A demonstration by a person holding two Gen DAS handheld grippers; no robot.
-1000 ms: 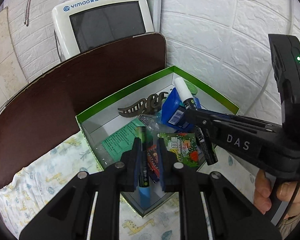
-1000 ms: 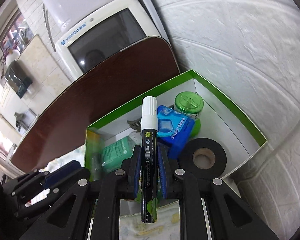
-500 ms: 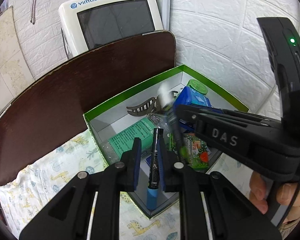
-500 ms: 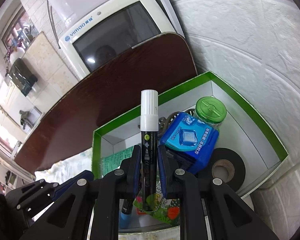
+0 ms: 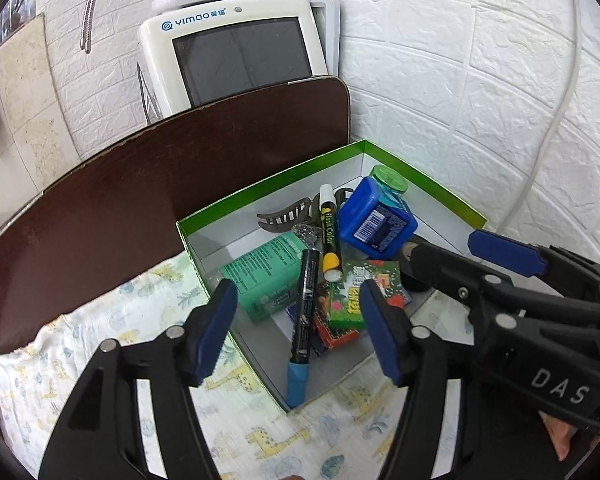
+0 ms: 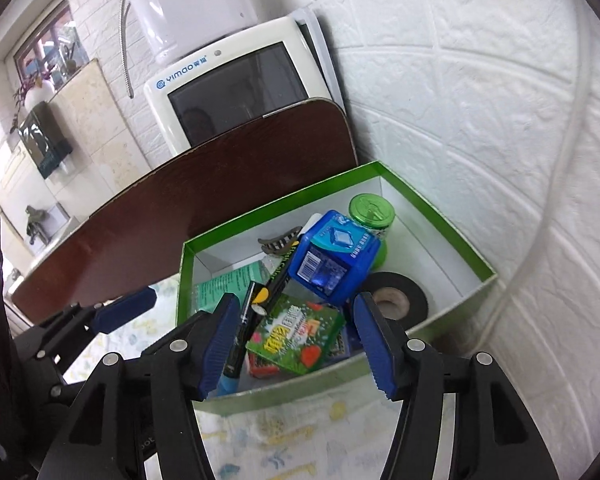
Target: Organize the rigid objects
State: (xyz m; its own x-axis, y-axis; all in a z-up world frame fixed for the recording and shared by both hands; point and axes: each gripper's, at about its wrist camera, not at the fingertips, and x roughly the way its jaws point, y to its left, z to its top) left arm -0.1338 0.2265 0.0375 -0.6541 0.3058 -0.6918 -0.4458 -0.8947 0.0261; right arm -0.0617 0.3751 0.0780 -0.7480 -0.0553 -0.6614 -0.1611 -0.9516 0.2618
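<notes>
A green-rimmed white box stands against the wall and holds several items. A black marker with a blue end and a black marker with a white cap lie inside. My left gripper is open and empty above the box's near corner. My right gripper is open and empty over the box's near wall; it also shows in the left wrist view.
The box also holds a blue container, a green-lidded jar, a black tape roll, a hair claw, a teal box and a green packet. A brown board and a white appliance stand behind. A patterned cloth covers the table.
Both grippers have opened and pulled back. The blue-ended marker dropped from the left gripper into the box, and the white-capped marker left the right gripper and lies in the box.
</notes>
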